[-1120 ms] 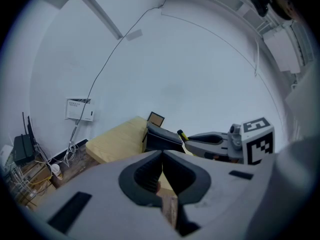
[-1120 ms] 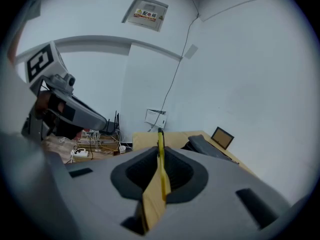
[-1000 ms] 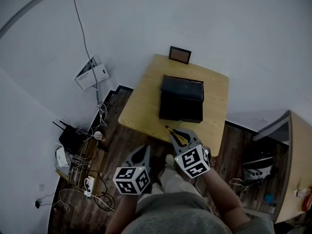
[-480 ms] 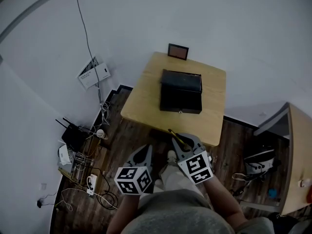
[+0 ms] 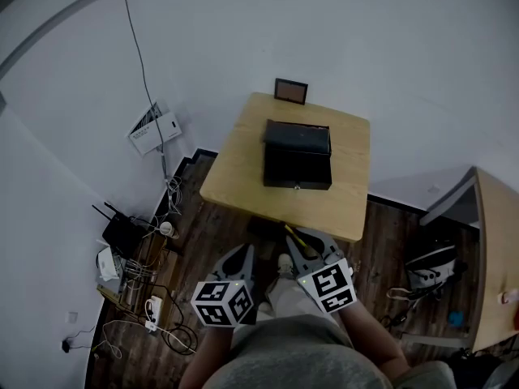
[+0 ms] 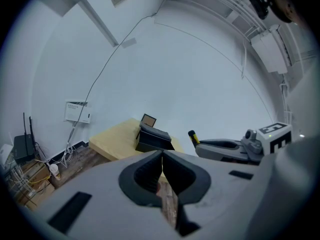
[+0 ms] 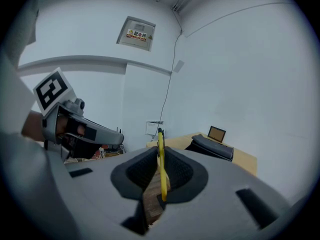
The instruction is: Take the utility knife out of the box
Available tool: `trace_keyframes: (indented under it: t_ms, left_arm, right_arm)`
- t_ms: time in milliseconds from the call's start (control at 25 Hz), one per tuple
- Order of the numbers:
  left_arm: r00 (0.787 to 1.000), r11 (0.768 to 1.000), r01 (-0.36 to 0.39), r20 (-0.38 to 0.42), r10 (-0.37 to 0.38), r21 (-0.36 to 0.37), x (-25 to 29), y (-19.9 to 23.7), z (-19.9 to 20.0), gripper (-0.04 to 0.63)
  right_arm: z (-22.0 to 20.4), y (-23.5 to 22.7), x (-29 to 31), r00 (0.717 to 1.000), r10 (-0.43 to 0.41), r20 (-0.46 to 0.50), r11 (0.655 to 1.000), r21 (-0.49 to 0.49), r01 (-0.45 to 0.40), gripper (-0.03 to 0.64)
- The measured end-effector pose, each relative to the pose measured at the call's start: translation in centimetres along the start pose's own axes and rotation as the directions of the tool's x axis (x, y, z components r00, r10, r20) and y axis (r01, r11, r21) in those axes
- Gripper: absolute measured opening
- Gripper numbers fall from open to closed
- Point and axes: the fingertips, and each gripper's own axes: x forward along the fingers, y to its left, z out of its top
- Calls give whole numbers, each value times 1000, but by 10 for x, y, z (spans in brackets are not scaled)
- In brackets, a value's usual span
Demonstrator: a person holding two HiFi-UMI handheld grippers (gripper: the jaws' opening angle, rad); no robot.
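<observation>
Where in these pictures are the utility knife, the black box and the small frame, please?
utility knife (image 7: pixel 161 169): right gripper view, on its yellow body between the jaws.
black box (image 5: pixel 298 140): head view, on its lid.
small frame (image 5: pixel 290 91): head view, on its brown face.

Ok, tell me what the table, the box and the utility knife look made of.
The table: light wood or wood-look laminate, with a matte, even tan top.
The box: black with a slight sheen, probably plastic or leatherette; I can't tell which.
The utility knife: smooth yellow body with a black tip, likely plastic.
</observation>
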Motion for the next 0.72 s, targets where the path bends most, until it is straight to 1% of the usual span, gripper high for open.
trace_keyframes:
  t_ms: [280, 720]
  left_arm:
    - [1000, 1000, -2, 13, 2, 4, 1, -2, 5, 5]
    - [1000, 1000, 0, 6, 0, 4, 2, 0, 4, 3]
  right_arm:
    - [2, -3, 0, 1000, 3, 19, 999, 52, -4, 34]
    - [7, 1, 3, 999, 5, 38, 998, 65, -8, 34]
